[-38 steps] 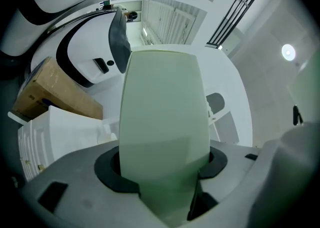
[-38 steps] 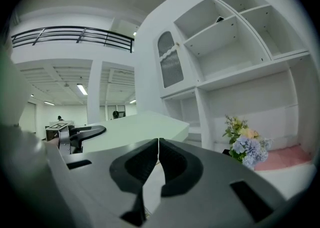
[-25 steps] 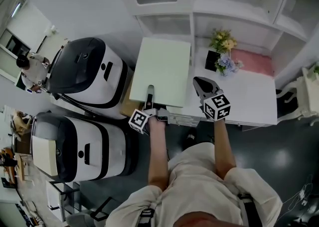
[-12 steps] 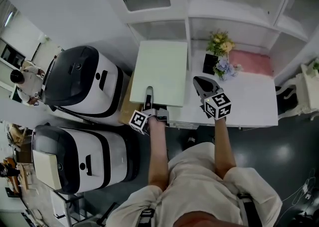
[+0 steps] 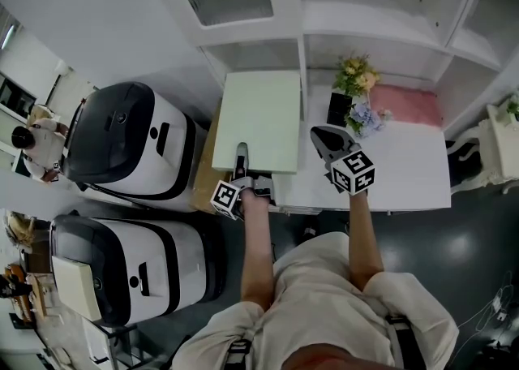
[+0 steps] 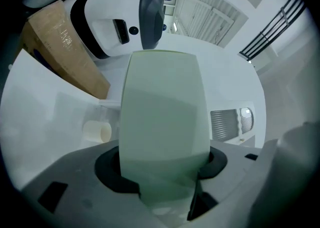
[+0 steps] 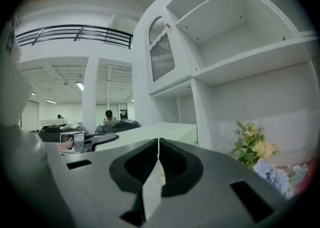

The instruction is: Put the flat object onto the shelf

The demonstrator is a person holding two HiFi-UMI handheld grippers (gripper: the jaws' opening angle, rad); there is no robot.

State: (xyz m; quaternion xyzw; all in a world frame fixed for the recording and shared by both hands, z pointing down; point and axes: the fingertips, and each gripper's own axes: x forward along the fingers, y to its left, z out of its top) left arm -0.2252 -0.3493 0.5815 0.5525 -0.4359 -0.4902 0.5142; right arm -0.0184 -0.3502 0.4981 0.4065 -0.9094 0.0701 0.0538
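— Barely shifted, the flat board [image 5: 259,121]?
— Yes: left gripper [image 5: 242,156] fingers still pinch its near edge, over the surface [image 5: 405,167], below the shelf [image 5: 373,23]. Right gripper [image 5: 321,135] fingers are pressed together, empty.

The white table [image 5: 405,165] lies bare across its right and front, leaving broad room for a gripper to pass. At the back a flower bunch [image 5: 357,84] in a dark pot [image 5: 340,106] stands in the way, with a pink cloth [image 5: 405,103] just to its right. The pale green board [image 5: 261,121], clamped in the left gripper [image 5: 242,153], covers the table's left part up to the low shelf compartment [image 5: 255,53], bounded on the right by a white upright [image 5: 302,56]. The right gripper [image 5: 324,139], jaws together, fills the lane between board and flowers. A cardboard box [image 5: 203,178] and two large black-and-white machines [image 5: 126,141] block the table's left side.
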